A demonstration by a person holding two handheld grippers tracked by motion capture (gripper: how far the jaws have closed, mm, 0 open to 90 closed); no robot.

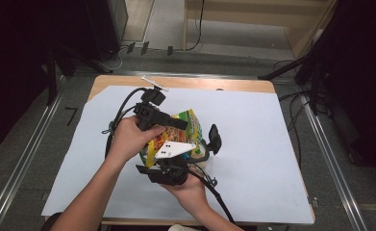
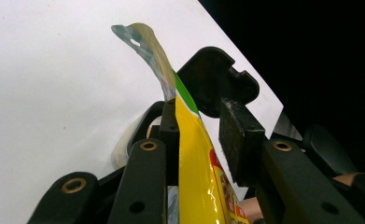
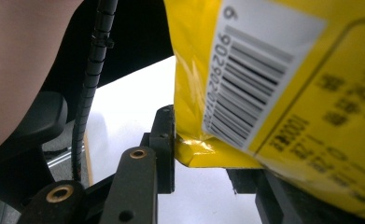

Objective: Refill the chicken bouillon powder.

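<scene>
White table cover (image 1: 253, 144): yellow snack bag (image 1: 188, 127) held above it. Left gripper (image 2: 203, 135) jaws parted around bag; right gripper (image 3: 203, 158) grips its corner.

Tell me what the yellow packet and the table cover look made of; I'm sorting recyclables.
The yellow packet looks like thin glossy plastic film: it shines, creases at the corner and carries a printed barcode. The table cover seems to be matte white paper or thin sheet, flat and without glare, over a wooden-looking tabletop; which exactly is unclear.
</scene>
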